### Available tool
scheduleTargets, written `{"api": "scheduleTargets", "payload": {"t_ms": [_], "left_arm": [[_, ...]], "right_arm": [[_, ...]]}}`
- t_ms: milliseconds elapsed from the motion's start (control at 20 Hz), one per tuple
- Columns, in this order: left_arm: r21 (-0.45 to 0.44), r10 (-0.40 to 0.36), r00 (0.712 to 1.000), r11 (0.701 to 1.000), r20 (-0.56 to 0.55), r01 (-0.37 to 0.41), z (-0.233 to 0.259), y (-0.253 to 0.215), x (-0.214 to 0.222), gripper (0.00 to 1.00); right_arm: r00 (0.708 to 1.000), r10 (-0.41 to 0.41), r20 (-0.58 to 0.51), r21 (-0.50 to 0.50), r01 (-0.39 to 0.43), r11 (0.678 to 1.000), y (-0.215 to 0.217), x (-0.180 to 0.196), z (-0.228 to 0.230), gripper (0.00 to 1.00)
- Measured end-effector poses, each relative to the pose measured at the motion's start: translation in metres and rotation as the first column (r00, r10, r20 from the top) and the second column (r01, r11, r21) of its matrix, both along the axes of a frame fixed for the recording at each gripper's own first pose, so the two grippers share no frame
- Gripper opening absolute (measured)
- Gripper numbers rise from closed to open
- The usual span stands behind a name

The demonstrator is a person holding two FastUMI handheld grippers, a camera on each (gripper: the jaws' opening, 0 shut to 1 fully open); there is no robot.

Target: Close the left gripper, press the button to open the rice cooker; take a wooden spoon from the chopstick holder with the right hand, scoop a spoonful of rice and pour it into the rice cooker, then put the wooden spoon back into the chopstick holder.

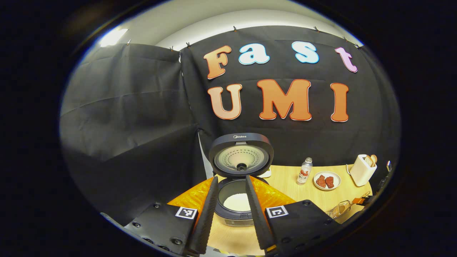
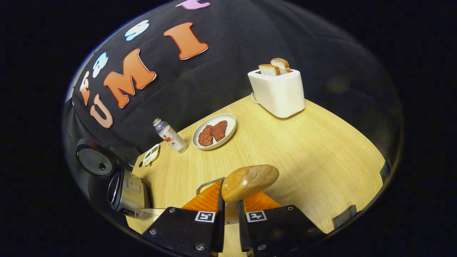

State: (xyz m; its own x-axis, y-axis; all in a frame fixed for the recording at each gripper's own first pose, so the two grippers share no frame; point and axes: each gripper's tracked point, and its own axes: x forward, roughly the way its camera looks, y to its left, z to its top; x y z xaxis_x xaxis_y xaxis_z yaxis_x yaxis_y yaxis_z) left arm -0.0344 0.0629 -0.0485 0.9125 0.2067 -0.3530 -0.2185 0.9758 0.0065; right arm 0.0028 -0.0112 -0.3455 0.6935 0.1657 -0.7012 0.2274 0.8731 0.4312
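Left gripper view: left gripper (image 1: 231, 208) with fingers spread apart, nothing between them, hanging over the near edge of the table (image 1: 314, 200). Rice cooker (image 1: 238, 200) sits straight ahead, framed between the two fingers. Its dark round lid (image 1: 241, 154) stands upright, showing a dimpled metal inner plate with a small black knob at the bottom centre. Inner pot is dark with a patch of white rice (image 1: 237, 202) at the bottom. Farther right on the light wood table: a small clear bottle (image 1: 304, 171) with a red label, a white plate (image 1: 327, 180) with two reddish-brown pieces on it, and a white toaster (image 1: 362, 170) with bread in it. At the near right edge is a clear container with something orange; cannot tell what it is.

Right gripper view: right gripper (image 2: 228, 221) is clamped on the wooden spoon (image 2: 250, 182), fingers nearly together on the handle. Spoon bowl is oval, smooth, light brown with visible grain, its rounded back facing the camera, held above the table. A wire-rimmed holder sits just behind the fingers, mostly hidden. Rice cooker at far left, silver body, lid up. Bottle, plate and toaster sit along the far side by the wall, with a small white-and-green packet (image 2: 150, 155) between cooker and bottle.
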Motion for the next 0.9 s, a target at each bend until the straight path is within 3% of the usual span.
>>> {"api": "scheduleTargets", "payload": {"t_ms": [50,100,150,200,250,350,400,500,650,850,900], "left_arm": [[-0.005,0.002,1.000,1.000,-0.002,-0.002,-0.001,0.002,-0.001,0.50],[-0.007,0.005,1.000,1.000,0.000,-0.005,-0.001,0.005,-0.003,0.50],[-0.010,0.005,1.000,1.000,0.005,-0.005,0.000,0.007,-0.003,0.56],[-0.007,0.008,1.000,1.000,0.013,-0.007,0.001,0.011,-0.004,0.51],[-0.009,0.005,1.000,1.000,0.020,-0.005,0.002,0.014,-0.005,0.62],[-0.009,0.014,1.000,1.000,0.026,-0.014,-0.001,0.023,-0.006,0.67],[-0.006,0.020,0.999,1.000,0.026,-0.020,-0.004,0.029,-0.007,0.67],[0.005,0.033,0.999,0.999,0.031,-0.033,-0.007,0.040,-0.008,0.82],[0.042,0.051,0.997,0.998,0.049,-0.053,-0.008,0.057,-0.006,0.95],[0.040,0.034,0.998,0.999,0.053,-0.036,-0.015,0.065,0.000,0.95],[0.031,0.029,0.998,0.999,0.047,-0.031,-0.019,0.066,-0.001,0.91]], "right_arm": [[1.000,-0.001,-0.015,0.004,0.001,1.000,0.002,-0.001,0.001,0.14],[1.000,-0.001,-0.026,-0.008,0.001,1.000,0.004,0.000,0.003,0.12],[1.000,-0.001,-0.020,-0.021,0.001,1.000,0.002,0.000,0.009,0.11],[1.000,0.004,0.001,-0.029,-0.004,1.000,0.003,0.002,0.021,0.11],[1.000,0.005,0.025,-0.041,-0.004,0.999,0.002,0.003,0.035,0.11],[0.997,0.025,0.079,-0.072,-0.020,0.997,0.002,0.002,0.064,0.05],[0.994,0.037,0.102,-0.085,-0.028,0.996,0.003,0.001,0.079,0.10],[0.987,0.059,0.146,-0.098,-0.045,0.994,0.008,-0.004,0.107,0.10],[0.976,0.128,0.178,-0.088,-0.113,0.990,0.039,-0.017,0.136,0.10],[0.948,0.276,0.156,-0.141,-0.255,0.957,0.092,-0.041,0.129,0.10],[0.943,0.304,0.134,-0.154,-0.283,0.947,0.103,-0.048,0.121,0.10]]}}
